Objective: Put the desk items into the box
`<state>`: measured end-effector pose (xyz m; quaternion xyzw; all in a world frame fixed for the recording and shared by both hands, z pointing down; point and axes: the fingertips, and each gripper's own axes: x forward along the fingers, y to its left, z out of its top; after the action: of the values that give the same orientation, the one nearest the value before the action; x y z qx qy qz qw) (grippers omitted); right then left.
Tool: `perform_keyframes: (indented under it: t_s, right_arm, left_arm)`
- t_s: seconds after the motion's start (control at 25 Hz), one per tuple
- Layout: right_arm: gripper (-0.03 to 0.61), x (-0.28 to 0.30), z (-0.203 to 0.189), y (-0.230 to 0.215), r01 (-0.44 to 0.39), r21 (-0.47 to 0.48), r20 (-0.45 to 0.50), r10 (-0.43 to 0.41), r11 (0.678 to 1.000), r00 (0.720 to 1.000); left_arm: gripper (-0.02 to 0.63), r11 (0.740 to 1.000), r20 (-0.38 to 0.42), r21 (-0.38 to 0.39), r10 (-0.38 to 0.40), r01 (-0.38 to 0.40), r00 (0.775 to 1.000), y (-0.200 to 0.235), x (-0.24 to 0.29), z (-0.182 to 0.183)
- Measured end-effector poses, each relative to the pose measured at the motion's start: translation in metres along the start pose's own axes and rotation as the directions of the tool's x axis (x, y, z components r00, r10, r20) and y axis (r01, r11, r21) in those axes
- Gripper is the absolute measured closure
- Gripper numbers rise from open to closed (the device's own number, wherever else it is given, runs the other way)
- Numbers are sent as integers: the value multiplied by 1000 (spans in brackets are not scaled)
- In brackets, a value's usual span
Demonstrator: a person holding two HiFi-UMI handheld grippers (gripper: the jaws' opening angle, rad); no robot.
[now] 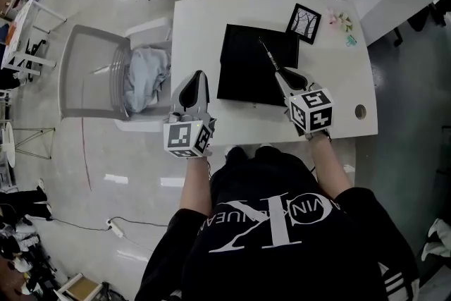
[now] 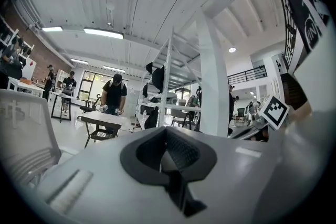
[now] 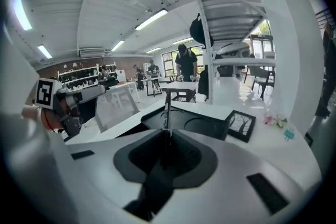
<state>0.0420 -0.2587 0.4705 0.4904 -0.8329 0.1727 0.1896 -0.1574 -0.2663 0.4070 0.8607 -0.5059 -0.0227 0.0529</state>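
Right claw [image 1: 280,75] clamped on a thin dark pen [image 1: 267,51] (probably a pen, hard to tell), held over the flat black box [image 1: 243,81] on the white table [image 1: 345,88]. Left claw [image 1: 195,77] closed, empty. Risk: the grip is near the pen's end, so it could swivel and land outside the box.

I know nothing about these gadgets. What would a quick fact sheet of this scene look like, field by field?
Setting: white desk, with a chair holding a grey cloth beside it
Box: black box, open, mid-desk
Right gripper: shut on a pen that points over the box
Left gripper: shut, nothing in it, near the desk's left edge
On desk outside box: framed picture, small flower piece, teal clip
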Motion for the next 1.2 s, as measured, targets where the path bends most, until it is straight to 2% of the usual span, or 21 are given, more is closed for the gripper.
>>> perform_keyframes:
  t_s: [0.2,0.52,0.92,1.2]
  right_arm:
    - [511,17,-5,24,-98,-48,-60,95,994,994]
    - [511,36,-15,53,-238,-98,-164,220,966,962]
    - [511,46,-36,63,-340,-136,-294,290,931,911]
    - [511,48,-50,62,-355,-158,-372,277,921,886]
  left_arm:
    - [603,1000,9,3,29,-29,1000,13,-6,2]
    - [603,997,19,3,76,-76,997,31,-15,7]
    - [603,995,9,-12,99,-99,995,37,-16,1]
    - [603,995,-3,-19,99,-99,995,36,-14,-5]
